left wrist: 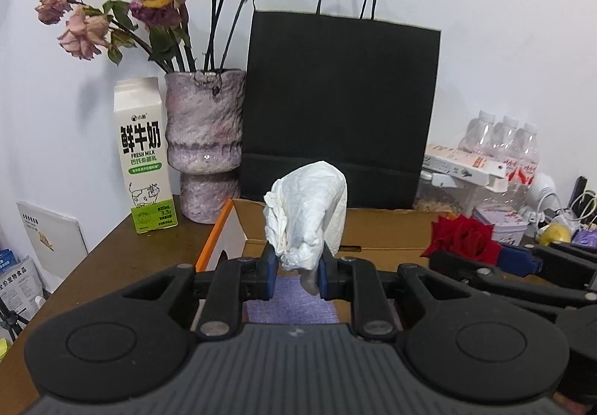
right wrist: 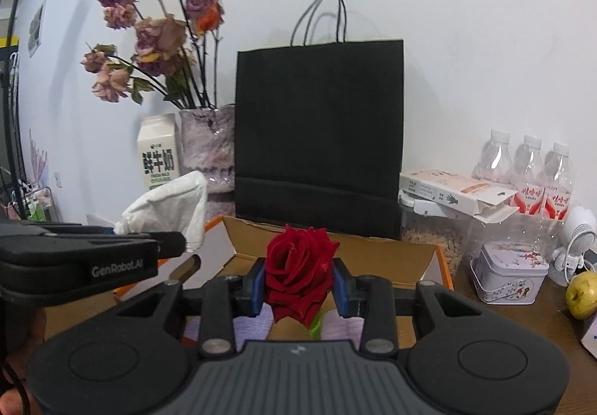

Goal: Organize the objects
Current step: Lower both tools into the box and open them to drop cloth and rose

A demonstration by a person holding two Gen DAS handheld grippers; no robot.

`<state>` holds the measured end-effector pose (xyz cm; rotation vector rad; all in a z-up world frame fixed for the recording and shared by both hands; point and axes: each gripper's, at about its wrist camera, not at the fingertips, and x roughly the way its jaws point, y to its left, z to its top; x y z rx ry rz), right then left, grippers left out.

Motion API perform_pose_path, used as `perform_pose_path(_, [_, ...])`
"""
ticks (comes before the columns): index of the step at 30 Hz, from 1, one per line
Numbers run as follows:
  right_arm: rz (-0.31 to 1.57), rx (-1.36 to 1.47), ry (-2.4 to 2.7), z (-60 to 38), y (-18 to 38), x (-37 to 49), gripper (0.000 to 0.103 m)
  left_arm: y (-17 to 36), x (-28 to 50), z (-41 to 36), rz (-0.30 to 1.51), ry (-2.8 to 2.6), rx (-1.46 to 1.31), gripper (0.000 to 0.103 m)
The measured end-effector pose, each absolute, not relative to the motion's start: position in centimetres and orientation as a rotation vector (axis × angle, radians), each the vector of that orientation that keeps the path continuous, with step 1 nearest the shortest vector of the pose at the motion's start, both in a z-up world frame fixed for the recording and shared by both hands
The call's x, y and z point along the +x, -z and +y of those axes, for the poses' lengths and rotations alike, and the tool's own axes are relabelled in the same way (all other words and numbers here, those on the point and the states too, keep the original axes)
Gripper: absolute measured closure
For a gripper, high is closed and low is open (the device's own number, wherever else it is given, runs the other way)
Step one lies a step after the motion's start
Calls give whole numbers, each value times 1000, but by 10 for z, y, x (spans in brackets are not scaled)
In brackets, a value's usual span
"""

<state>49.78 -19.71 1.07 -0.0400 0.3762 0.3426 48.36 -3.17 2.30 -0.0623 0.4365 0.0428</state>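
— Left gripper (left wrist: 297,266): fingers (left wrist: 269,267) clamped on a crumpled white tissue (left wrist: 308,213), low on the wad, so most of it stands up loose above the pads. Right gripper (right wrist: 299,284): fingers (right wrist: 258,284) pinched on a red rose (right wrist: 298,266) at the bloom itself, green stem (right wrist: 315,327) hanging under the pads. Both held above the near side of an open cardboard box (left wrist: 373,225) toward the back edge of the table (left wrist: 123,247).

— Best way to handle the step, then?

— Probably a carry toward a drop spot, though which spot: cannot tell from here. Box in front, black paper bag (right wrist: 319,139) standing just behind it against the wall, either plausible. Worth keeping both loads level and unhurried; tissue light and floppy, likely to catch on the box flap. Rose gripped on petals, so no tighter squeeze, or bruising likely.

— Hazards near the path?

— Vase (left wrist: 205,142) of dried roses and a milk carton (left wrist: 143,154) at the back left corner, close beside the bag; wide swing of the left side best avoided. Water bottles (right wrist: 528,172), a small tin (right wrist: 509,273) and a pear (right wrist: 582,295) along the right edge, near the right side's path.

— And the release?

— Low over the target before parting the pads, one side at a time, grippers kept apart from each other.
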Motion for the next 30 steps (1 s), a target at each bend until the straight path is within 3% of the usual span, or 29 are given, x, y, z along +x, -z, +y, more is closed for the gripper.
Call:
perform_pose_path(24, [467,-3,-282,-206,31,547,69,12,542,-29,526,-60,-28,82])
perform_pose_path(27, [469,0,-273,-208,32,547,68,11,542,-29,521,-60,-26,78])
perform_pose_path(30, [468,2,-265,-209,31,548,64,11,542,-29,516,-67,-24,66])
